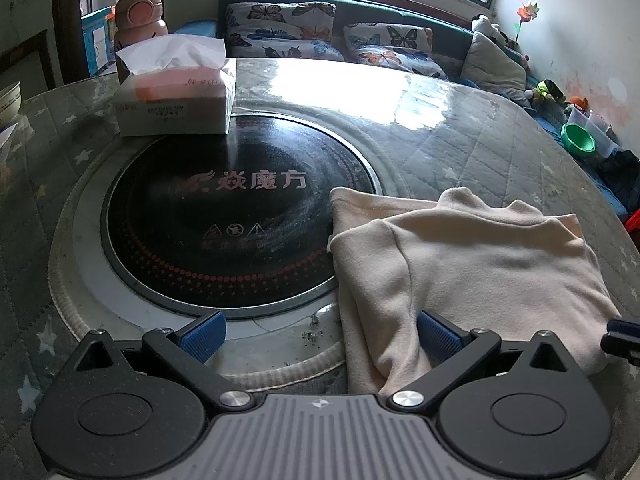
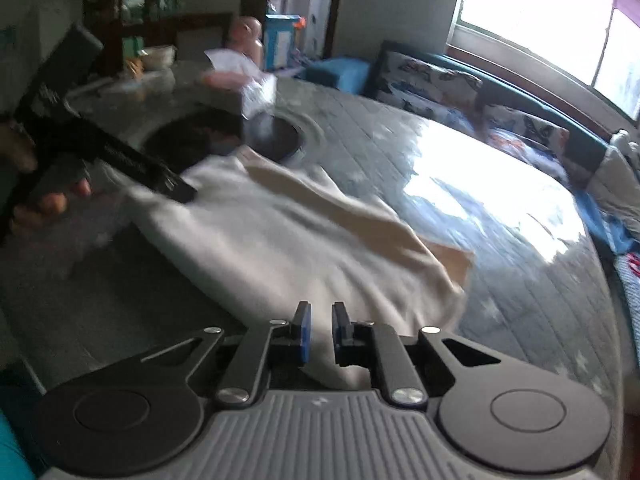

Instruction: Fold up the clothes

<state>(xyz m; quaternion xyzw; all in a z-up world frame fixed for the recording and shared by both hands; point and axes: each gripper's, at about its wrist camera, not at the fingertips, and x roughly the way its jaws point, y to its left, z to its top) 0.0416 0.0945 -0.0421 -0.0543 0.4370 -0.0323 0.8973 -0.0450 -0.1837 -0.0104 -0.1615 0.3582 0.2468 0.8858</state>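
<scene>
A cream garment point(image 1: 460, 264) lies folded on the quilted table cover, its left edge overlapping the black round hotplate point(image 1: 224, 216). My left gripper point(image 1: 322, 336) stands wide open at the garment's near left edge. Its right pad point(image 1: 438, 338) rests against the cloth and its left pad point(image 1: 206, 336) is over the hotplate's rim. In the right wrist view the garment point(image 2: 288, 236) spreads ahead, blurred. My right gripper point(image 2: 321, 332) has its jaws nearly together on the garment's near edge. A hand holds the left gripper point(image 2: 176, 186) at the cloth's far left corner.
A tissue box point(image 1: 176, 96) stands at the hotplate's far left edge, with a pink bottle point(image 1: 140, 20) behind it. A bowl point(image 1: 10, 98) sits at the far left. Butterfly cushions point(image 1: 280, 30) line a sofa beyond the table. A green bowl point(image 1: 578, 138) and toys sit at right.
</scene>
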